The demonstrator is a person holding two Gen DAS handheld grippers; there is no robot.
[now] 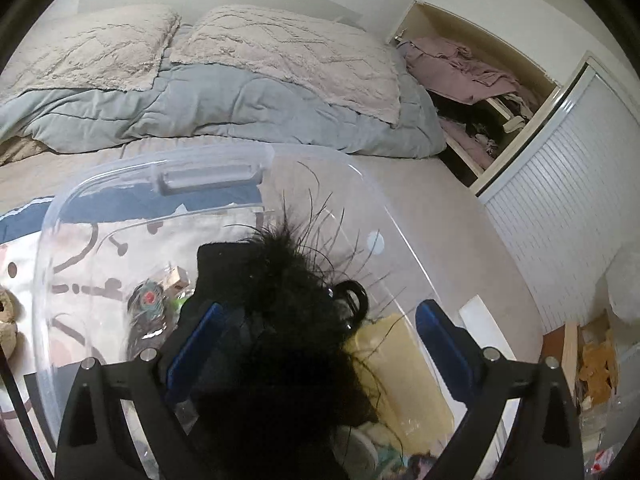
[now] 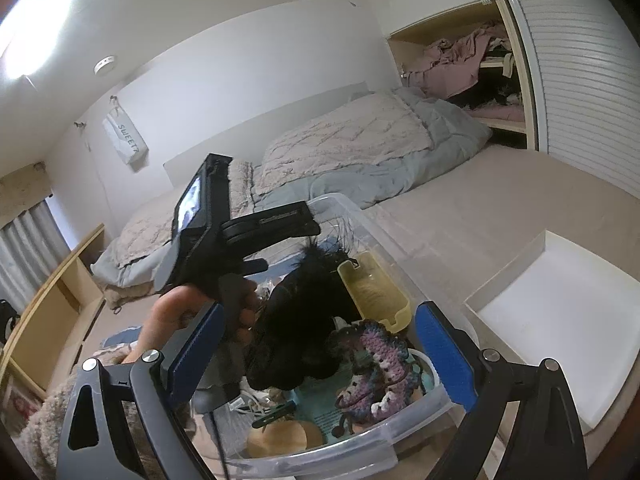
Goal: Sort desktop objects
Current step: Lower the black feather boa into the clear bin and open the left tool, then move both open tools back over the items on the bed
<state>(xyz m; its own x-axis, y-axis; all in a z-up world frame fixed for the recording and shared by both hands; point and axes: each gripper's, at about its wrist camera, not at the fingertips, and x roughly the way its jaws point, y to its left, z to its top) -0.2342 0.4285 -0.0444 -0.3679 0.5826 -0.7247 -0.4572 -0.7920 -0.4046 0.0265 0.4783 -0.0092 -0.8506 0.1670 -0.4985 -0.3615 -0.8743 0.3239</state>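
Note:
A black furry object (image 1: 280,320) with long stray hairs lies between the fingers of my left gripper (image 1: 320,344), over a clear plastic bin (image 1: 72,216). The left jaws stand wide apart and do not pinch it. In the right wrist view the same black furry object (image 2: 300,320) hangs under the left gripper's body inside the clear bin (image 2: 360,216). My right gripper (image 2: 320,356) is open and empty above the bin's near side. The bin holds a yellow tray (image 2: 376,292), a crocheted purple piece (image 2: 376,364) and small items.
The bin sits on a beige bed (image 2: 500,200) with grey duvet and pillows (image 1: 280,48) behind. A white open box (image 2: 560,312) stands right of the bin. An open closet with clothes (image 1: 472,76) is at the far right. A wooden shelf (image 2: 52,312) is at the left.

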